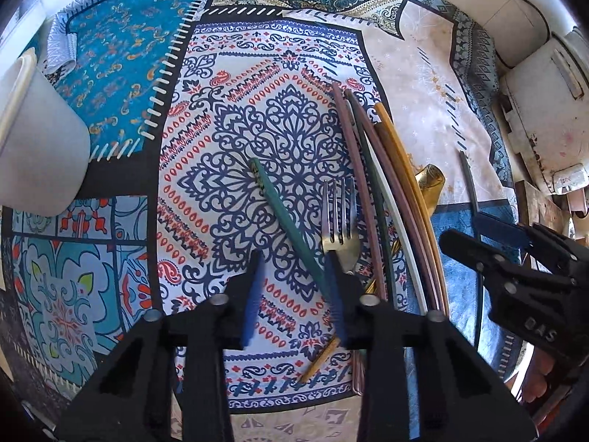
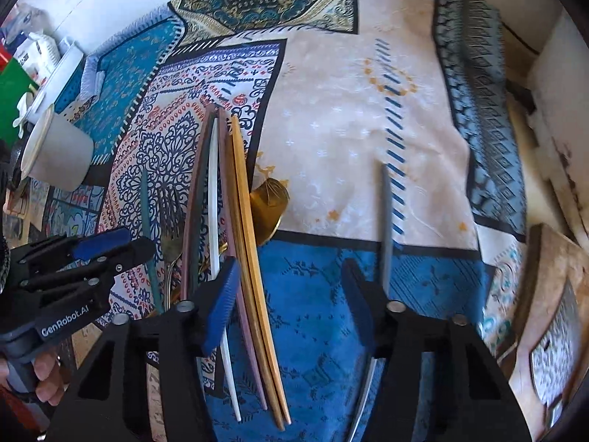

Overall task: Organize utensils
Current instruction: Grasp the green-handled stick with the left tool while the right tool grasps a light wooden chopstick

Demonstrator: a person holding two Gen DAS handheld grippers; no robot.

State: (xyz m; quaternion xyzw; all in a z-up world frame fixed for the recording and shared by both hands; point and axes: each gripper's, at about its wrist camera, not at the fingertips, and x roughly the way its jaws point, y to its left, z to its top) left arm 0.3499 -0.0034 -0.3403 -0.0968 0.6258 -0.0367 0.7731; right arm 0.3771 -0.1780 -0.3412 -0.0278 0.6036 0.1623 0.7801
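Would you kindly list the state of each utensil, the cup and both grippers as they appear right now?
Green chopstick: flat on the cloth, alone, between the left gripper's open pads.
Fork: flat, prongs pointing away.
Bundle of chopsticks: flat, side by side.
Gold spoon: partly under the bundle.
Grey chopstick: flat, apart, by the right gripper's open jaws.
White cup: standing on the cloth.
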